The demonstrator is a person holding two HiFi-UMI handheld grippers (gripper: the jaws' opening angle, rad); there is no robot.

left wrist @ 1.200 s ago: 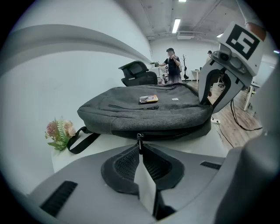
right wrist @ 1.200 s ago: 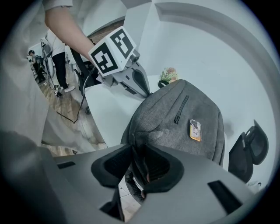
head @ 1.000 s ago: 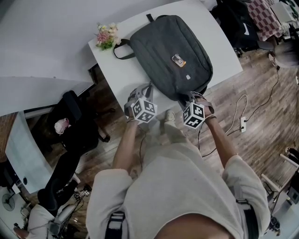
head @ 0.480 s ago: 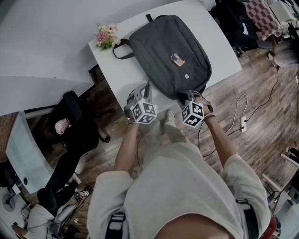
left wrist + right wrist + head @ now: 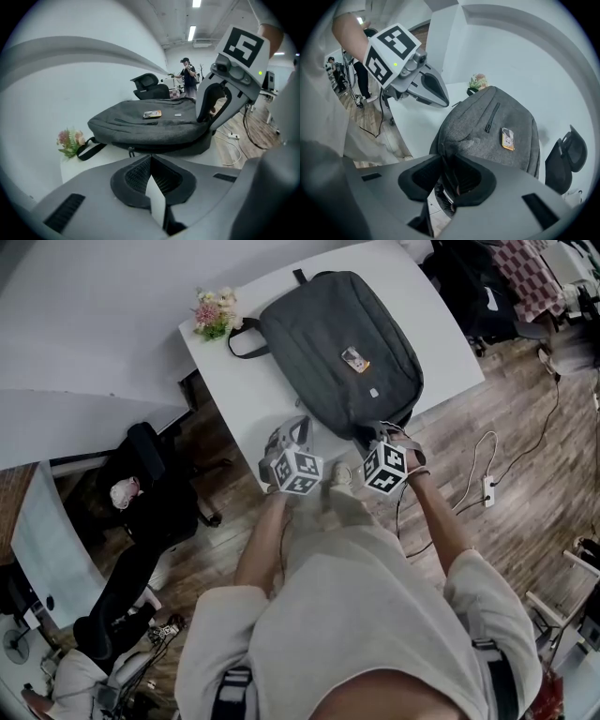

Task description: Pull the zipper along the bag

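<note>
Pinching a fold of grey cloth at the bag's near end, my right tongs (image 5: 445, 173) have their pads narrowed onto it, so that hand has hold of the bag (image 5: 337, 343). Whether the zipper pull sits inside that pinch I cannot tell. My left tongs (image 5: 151, 161) are pressed fully together with nothing between them. They hang over the bare white table (image 5: 244, 381) just beside the bag's near left edge, not touching it. Both tongs sit close together at the end of the bag nearest me.

From the left one I can see a small zipper pull (image 5: 131, 151) hanging on the bag's side, ahead of my tips. The bag lies flat across the table with a small orange-edged card (image 5: 356, 360) on top and a short pocket zipper (image 5: 491, 119) up its face. At its far end a black strap (image 5: 246, 338) loops out toward a little bunch of pink flowers (image 5: 214, 313) on the table's corner. Beyond the table edge are the wood floor (image 5: 506, 474), a white cable with a power strip (image 5: 487, 486) and a black office chair (image 5: 141, 484).
</note>
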